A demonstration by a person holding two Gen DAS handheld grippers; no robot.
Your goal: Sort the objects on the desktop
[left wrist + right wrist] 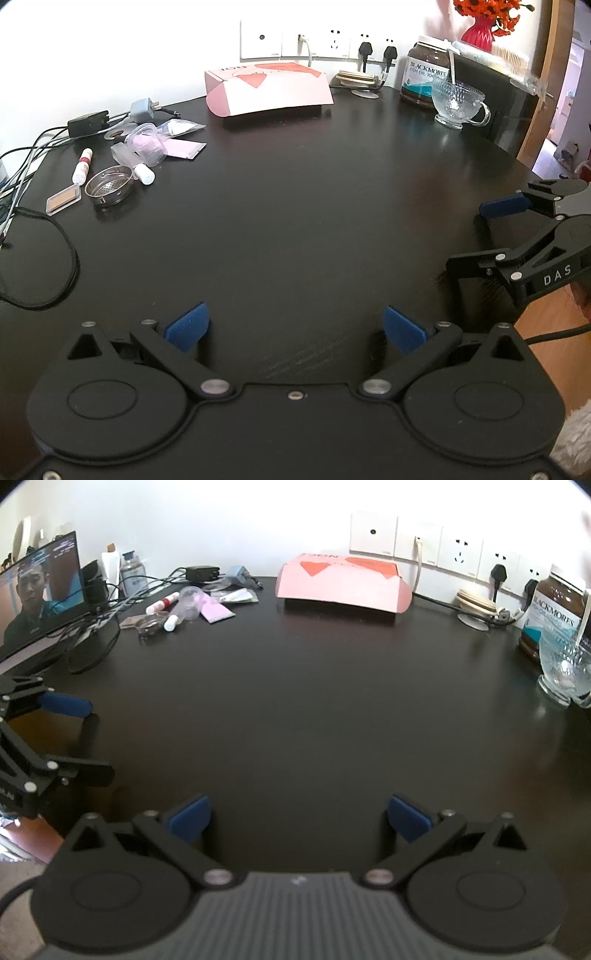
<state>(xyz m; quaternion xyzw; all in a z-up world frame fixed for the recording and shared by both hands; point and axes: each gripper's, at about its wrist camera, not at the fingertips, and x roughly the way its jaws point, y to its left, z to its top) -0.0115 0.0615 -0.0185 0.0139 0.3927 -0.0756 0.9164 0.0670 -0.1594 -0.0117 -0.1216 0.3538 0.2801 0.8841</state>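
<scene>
A cluster of small items lies at the far left of the dark table (295, 221): a metal strainer (109, 184), a white tube with a red band (83, 166), a small white bottle (144, 174), a clear cup with pink contents (146, 142), a pink sachet (183, 147) and a flat tan case (63, 199). A pink box (267, 88) sits at the back. My left gripper (293, 328) is open over bare table near the front edge. My right gripper (299, 814) is open too, and shows in the left wrist view (480, 236) at the right edge, with nothing held.
A brown supplement jar (424, 77) and a glass cup (458, 101) stand at the back right. Chargers and black cables (44, 258) trail along the left side. Wall sockets (314, 40) with plugs sit behind the box. A monitor (40, 587) stands at the far left.
</scene>
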